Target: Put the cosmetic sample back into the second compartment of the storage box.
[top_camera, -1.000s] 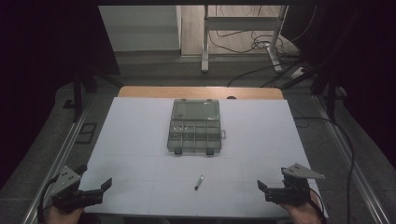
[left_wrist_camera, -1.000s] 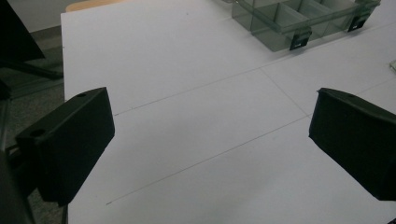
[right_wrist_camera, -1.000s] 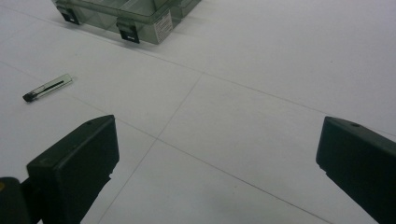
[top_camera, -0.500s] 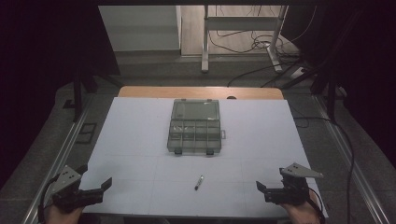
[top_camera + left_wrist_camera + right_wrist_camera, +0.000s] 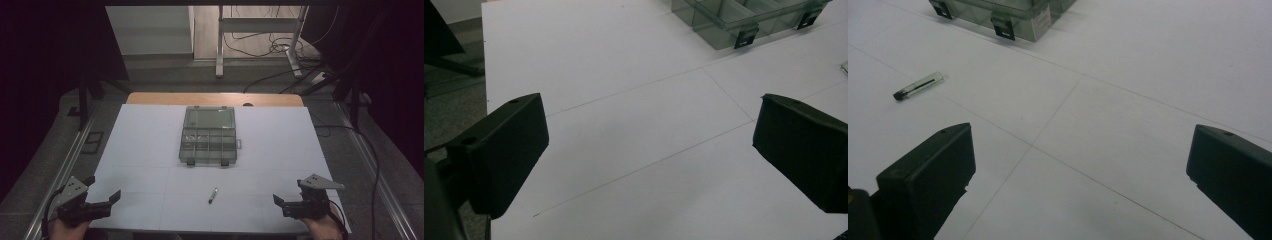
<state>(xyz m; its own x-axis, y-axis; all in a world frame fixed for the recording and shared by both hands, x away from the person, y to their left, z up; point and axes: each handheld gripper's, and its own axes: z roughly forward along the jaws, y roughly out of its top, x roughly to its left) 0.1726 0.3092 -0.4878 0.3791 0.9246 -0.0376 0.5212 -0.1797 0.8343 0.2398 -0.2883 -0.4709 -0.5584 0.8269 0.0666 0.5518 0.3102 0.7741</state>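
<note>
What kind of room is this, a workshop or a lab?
Probably a lab or test bench rather than a home: a white work table set up for recording, loose cables across the floor behind it, and hand-held tongs, left and right, poised near a compartment box.

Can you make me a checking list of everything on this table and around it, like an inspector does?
Surface: white table with thin grid lines, bare wood strip at the far edge.
Job's things: clear compartment box at the middle, lid shut, two dark latches facing the person; small clear tube with a dark cap lying flat in front of it, apart from the box.
Clutter: nothing seen.
Grippers: left gripper and right gripper at the near corners, jaws wide apart, holding nothing.
Cables: loose cables on the floor beyond the table; one down the right side.
Surroundings: dark room, metal table legs behind, rails along both sides.
</note>
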